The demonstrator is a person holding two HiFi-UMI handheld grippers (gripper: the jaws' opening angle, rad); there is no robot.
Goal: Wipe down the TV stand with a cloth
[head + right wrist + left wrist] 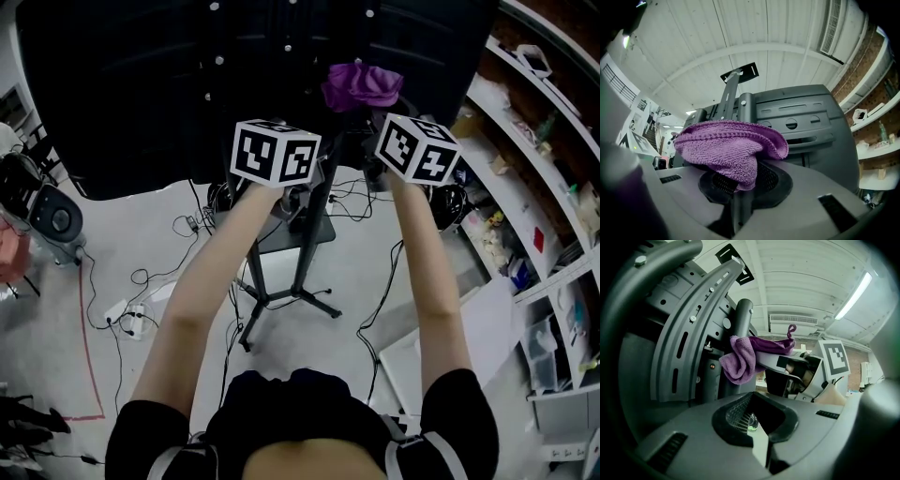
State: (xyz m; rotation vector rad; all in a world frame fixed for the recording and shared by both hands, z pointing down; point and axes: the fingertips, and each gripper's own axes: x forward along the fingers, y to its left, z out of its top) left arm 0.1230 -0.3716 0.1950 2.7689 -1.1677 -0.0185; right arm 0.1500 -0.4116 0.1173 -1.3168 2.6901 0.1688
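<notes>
- The purple cloth (726, 150) is pinched in the right tool (738, 190), high up by the TV stand's post (740, 324).
- The left tool (757, 427) is pressed together, empty.
- Wiping looks under way; the next move calls for pressing the cloth flat and stroking along the post.

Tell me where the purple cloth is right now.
The purple cloth sits pinched in the right gripper, upper centre-right in the head view, beside the TV stand's post.
</notes>
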